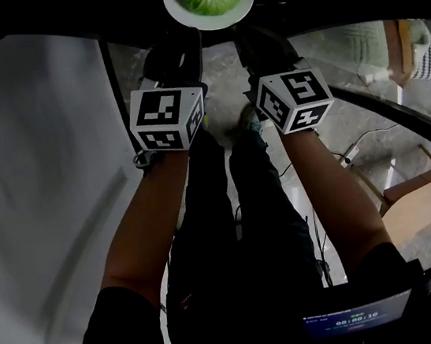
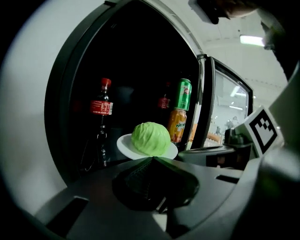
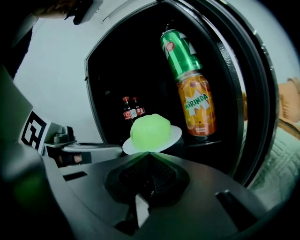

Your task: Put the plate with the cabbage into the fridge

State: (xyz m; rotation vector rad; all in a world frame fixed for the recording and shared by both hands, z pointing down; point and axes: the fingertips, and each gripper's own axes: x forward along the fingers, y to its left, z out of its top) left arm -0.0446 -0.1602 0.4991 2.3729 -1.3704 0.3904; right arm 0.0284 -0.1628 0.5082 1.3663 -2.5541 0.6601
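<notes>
The step in hand looks like the carry-in: the plate (image 2: 123, 144) hangs in the air at the mouth of the open fridge (image 2: 56, 93), not yet set on any shelf. The left gripper (image 2: 152, 160) has its jaws drawn to a point on the plate's near rim, with the cabbage (image 2: 150, 138) sitting squarely on top. The right gripper (image 3: 149, 157) pinches the same rim just beside it, jaws likewise closed on the plate. Next, I judge, both must go forward together and level, so the round cabbage does not roll. They would then lower the plate between the cola bottle (image 2: 101, 119) at the left and the cans at the right before either lets go. The head view shows only the two grippers side by side under the plate, and nothing of the fridge's inside. The left gripper view adds the bottle and the glass door (image 2: 225, 108) standing open at the right. The right gripper view shows the green can (image 3: 180, 51) stacked on the orange can (image 3: 197, 110), near the plate's right edge. No view shows the landing shelf in the dark.
</notes>
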